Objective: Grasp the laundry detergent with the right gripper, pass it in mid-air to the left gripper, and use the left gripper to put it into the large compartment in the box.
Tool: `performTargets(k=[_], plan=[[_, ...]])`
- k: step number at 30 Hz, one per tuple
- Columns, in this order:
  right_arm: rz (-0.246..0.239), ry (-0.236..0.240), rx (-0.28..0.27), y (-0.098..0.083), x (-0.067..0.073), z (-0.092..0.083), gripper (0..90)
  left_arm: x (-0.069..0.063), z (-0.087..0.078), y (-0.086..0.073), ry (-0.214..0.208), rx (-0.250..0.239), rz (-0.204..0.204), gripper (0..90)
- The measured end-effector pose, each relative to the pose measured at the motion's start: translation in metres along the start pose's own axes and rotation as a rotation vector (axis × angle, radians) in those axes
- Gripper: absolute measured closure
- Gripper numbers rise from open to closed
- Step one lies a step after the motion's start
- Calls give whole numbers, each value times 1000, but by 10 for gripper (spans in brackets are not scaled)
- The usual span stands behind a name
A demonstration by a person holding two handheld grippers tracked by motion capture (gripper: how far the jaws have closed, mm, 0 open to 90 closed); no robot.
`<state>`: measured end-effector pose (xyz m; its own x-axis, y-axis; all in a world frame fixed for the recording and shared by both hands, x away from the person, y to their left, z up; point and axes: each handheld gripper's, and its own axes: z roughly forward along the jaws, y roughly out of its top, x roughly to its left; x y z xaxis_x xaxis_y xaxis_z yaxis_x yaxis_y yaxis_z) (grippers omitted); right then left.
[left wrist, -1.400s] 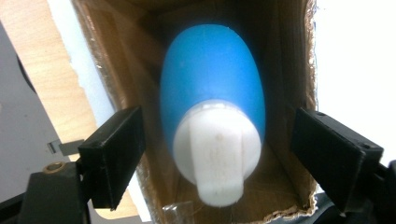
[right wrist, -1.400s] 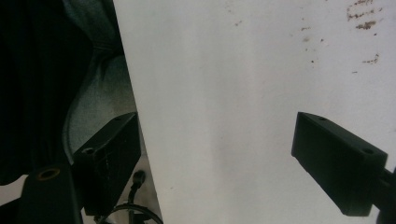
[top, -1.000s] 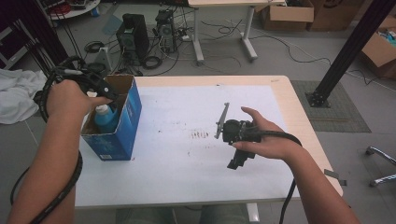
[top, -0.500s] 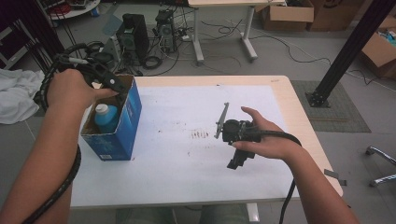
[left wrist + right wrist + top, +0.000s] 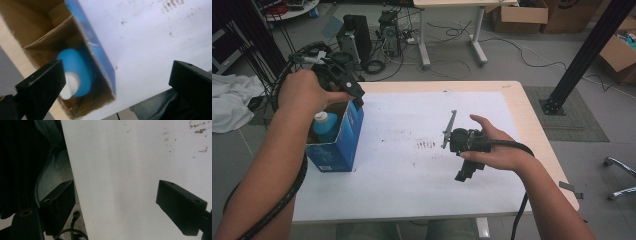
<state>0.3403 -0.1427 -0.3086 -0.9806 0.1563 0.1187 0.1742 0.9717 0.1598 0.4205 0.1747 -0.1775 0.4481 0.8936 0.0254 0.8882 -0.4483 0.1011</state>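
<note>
A blue cardboard box (image 5: 337, 145) stands open-topped at the table's left edge, and a blue bottle (image 5: 326, 125) with a white cap stands inside it. My left gripper (image 5: 356, 100) hovers over the box's far corner. In the left gripper view its jaws have just been opening and now stand wide. Nothing is between them, and the bottle (image 5: 75, 72) lies blurred below in the box (image 5: 100, 55). My right gripper (image 5: 464, 175) is held over the white table (image 5: 412, 200) at centre right, pointing toward the near edge. In the right gripper view this gripper (image 5: 117, 197) is open and empty.
Brown specks mark the table's middle (image 5: 427, 145). On the floor behind are a white cloth (image 5: 229, 102), a computer tower (image 5: 354, 32) with cables, a black post (image 5: 587, 55) and cardboard boxes (image 5: 517, 12). The person's lap (image 5: 50, 165) lies past the table's near edge.
My left hand has lifted up and away from the box's inside toward its far corner, leaving the bottle standing in the box. The right hand has stayed put.
</note>
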Motion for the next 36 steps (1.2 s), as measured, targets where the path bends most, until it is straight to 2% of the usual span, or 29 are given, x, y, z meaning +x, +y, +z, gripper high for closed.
performTargets(k=[6, 10, 13, 16, 19, 23, 26, 29, 30, 36], plan=[[2, -1, -5, -2, -2, -1, 157, -10, 0, 4, -35, -4, 65, 2], [4, 0, -3, -3, -3, -1, 157, -20, 2, 8, -71, -8, 143, 1], [8, 2, 3, -4, -4, -1, 157, -29, 6, 9, -88, 8, 230, 1], [7, 4, 4, -4, -6, -1, 157, -42, 10, 10, -104, 15, 343, 2], [5, 9, 8, -4, -7, 0, 157, -52, 13, 10, -143, 22, 443, 1], [10, 12, 18, -4, -10, 0, 157, -66, 19, 8, -179, 58, 589, 1], [7, 14, 13, -4, -12, -2, 157, -77, 24, 4, -188, 82, 680, 1], [8, 19, 6, -5, -15, -3, 157, -88, 28, -1, -213, 89, 818, 2], [5, 19, 8, -5, -16, -3, 157, -91, 30, -3, -216, 95, 852, 1], [8, 25, 11, -7, -20, -4, 157, -99, 34, -7, -285, 82, 916, 1]])
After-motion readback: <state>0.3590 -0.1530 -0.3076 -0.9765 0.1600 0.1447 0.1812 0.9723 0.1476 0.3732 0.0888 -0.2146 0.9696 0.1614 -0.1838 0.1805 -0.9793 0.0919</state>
